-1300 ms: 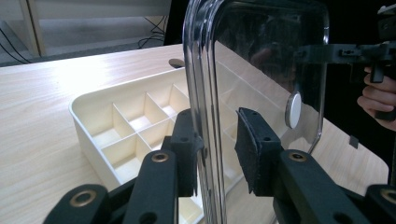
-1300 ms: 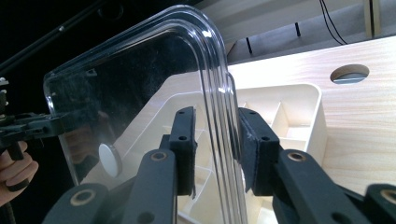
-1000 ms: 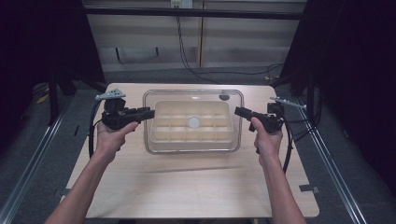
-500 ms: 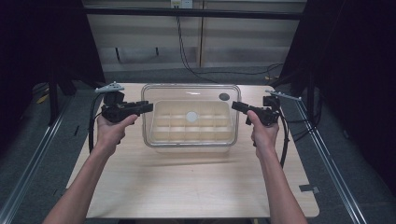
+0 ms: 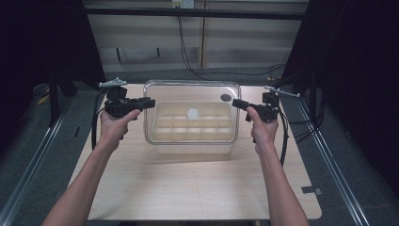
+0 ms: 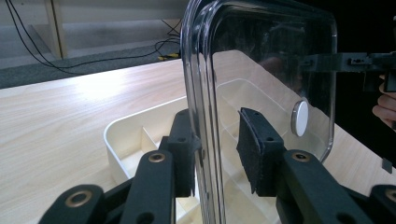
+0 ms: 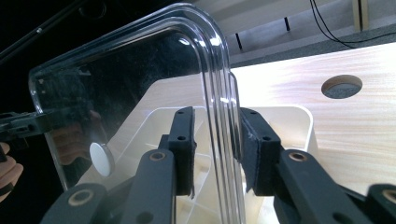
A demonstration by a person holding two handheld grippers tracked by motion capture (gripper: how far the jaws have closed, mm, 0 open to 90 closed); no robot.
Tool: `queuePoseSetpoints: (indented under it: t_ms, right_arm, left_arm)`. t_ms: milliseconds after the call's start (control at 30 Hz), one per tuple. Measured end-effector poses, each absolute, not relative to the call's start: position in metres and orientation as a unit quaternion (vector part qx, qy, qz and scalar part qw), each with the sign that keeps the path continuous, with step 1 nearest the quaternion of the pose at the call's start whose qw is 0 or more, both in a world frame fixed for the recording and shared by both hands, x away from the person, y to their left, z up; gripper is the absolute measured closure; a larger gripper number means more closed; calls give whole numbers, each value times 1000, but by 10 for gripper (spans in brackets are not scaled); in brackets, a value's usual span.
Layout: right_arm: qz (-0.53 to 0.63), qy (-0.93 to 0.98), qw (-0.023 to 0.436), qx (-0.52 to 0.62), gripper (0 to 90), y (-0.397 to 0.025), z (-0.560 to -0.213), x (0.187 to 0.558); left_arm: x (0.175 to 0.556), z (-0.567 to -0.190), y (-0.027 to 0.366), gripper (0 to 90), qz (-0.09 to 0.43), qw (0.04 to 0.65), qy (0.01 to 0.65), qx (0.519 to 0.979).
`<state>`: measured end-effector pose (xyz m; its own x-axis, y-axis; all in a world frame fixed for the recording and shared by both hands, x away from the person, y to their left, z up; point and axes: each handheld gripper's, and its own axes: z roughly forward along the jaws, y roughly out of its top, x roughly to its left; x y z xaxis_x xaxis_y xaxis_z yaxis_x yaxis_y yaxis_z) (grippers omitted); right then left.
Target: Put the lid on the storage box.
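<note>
A clear plastic lid (image 5: 188,89) with a white round knob (image 5: 193,113) hangs level just above a cream compartment tray (image 5: 193,147) on the wooden table. My left gripper (image 5: 149,102) is shut on the lid's left edge and my right gripper (image 5: 235,103) on its right edge. In the left gripper view the lid (image 6: 261,60) stands edge-on between my jaws (image 6: 217,149), with the tray (image 6: 116,135) below. The right gripper view shows the lid's rim (image 7: 219,93) between my pads (image 7: 215,149), over the tray (image 7: 289,116).
The table (image 5: 197,188) has a broad bare stretch in front of the tray. A round grommet hole (image 7: 342,87) sits in the tabletop behind the tray on the right. Metal rails (image 5: 329,155) run along both table sides. Cables trail from each gripper.
Both grippers have risen and moved slightly away from me, lifting the clear lid off the cream tray, which has stayed on the table.
</note>
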<state>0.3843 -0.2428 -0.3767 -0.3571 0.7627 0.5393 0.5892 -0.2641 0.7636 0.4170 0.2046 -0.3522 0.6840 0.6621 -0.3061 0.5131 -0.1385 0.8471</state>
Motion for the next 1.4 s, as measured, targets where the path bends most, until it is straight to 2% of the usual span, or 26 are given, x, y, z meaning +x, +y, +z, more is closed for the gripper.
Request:
queuePoseSetpoints:
  t_ms: [533,667,1133,1400]
  right_arm:
    - [546,613,74,566,697,-245,-380,399]
    - [541,614,69,571,696,-246,-385,403]
    - [507,632,80,580,681,-240,-390,416]
    - [497,629,72,593,675,-238,-399,426]
  left_arm:
    - [436,-362,200,654,59,514,406,753]
    - [441,-367,194,632,74,501,421,753]
    - [455,-383,194,585,56,491,441,749]
    - [459,-392,196,580,52,483,449,750]
